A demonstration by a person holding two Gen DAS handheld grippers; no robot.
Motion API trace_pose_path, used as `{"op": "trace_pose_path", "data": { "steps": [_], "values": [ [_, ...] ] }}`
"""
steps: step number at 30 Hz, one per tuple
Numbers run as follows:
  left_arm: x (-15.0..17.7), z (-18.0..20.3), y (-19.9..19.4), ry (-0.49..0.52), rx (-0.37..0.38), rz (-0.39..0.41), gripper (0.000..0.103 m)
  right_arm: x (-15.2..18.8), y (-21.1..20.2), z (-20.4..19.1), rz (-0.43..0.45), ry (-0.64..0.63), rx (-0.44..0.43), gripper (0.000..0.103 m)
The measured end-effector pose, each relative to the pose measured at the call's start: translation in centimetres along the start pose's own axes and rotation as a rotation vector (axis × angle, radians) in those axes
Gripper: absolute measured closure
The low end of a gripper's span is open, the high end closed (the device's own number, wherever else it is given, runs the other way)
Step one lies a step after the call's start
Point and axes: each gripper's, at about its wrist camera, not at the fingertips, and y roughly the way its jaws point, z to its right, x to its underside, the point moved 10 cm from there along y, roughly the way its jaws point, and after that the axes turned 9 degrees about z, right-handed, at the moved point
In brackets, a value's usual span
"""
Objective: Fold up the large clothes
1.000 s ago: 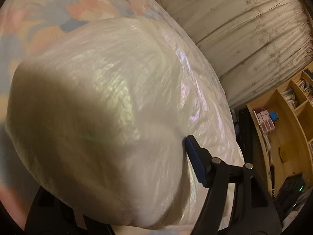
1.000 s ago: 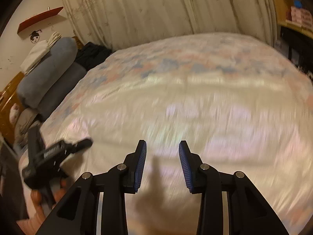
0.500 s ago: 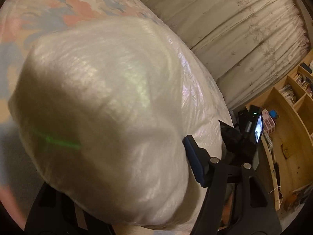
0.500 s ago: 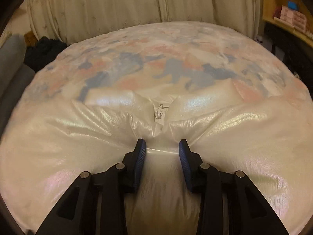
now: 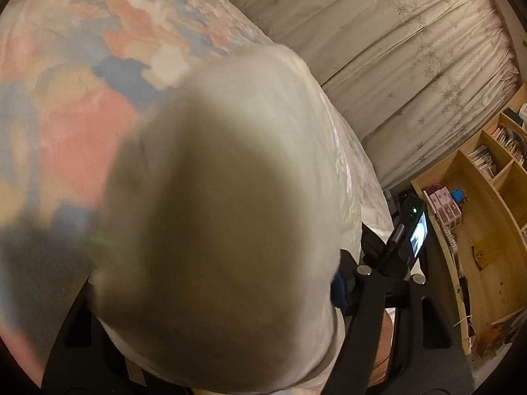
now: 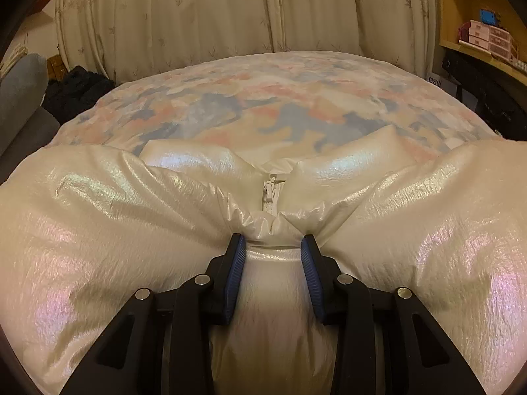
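Observation:
A puffy, shiny cream down jacket (image 6: 115, 230) lies on a bed with a pastel patchwork cover (image 6: 263, 112). Its white zipper (image 6: 268, 194) and collar face away from me in the right wrist view. My right gripper (image 6: 272, 247) straddles a bunched fold of the jacket just below the zipper, with the jaws a hand-width apart and fabric bulging between them. In the left wrist view the jacket (image 5: 230, 214) fills the frame and hides most of my left gripper (image 5: 217, 299); only the right finger's blue pad (image 5: 341, 288) shows, pressed against the fabric.
Cream curtains (image 6: 230, 10) hang behind the bed. A wooden bookshelf (image 5: 477, 204) stands at the right. A grey bolster (image 6: 19, 82) and dark clothing (image 6: 75, 92) lie at the bed's far left. The other gripper's camera body (image 5: 413, 233) shows beside the jacket.
My right gripper has moved in from above the bed and pushed onto the jacket below the zipper. My left gripper has lifted the jacket's bulk closer to its camera.

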Motion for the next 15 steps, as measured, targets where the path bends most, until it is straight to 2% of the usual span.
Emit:
{"op": "trace_pose_path", "data": {
  "steps": [4,6,7,11,15],
  "values": [
    [-1.4,0.4,0.8,-0.041,-0.019,0.026,0.037,0.1,-0.3,0.3,0.006,0.025,-0.023,0.067],
    [-2.3,1.4,0.7,-0.016,-0.041,0.082,0.045,0.2,-0.4,0.4,0.008,0.037,-0.032,0.067],
    [-2.5,2.1,0.5,0.014,-0.043,0.094,0.052,0.2,-0.5,0.5,0.009,0.041,-0.034,0.067],
    [-2.0,9.2,-0.4,0.293,-0.046,0.192,0.066,0.3,-0.7,0.7,0.009,0.058,-0.045,0.067],
    [1.0,17.5,-1.5,0.629,0.006,0.268,0.07,0.3,-0.9,0.9,0.01,0.076,-0.06,0.067]
  ]
}}
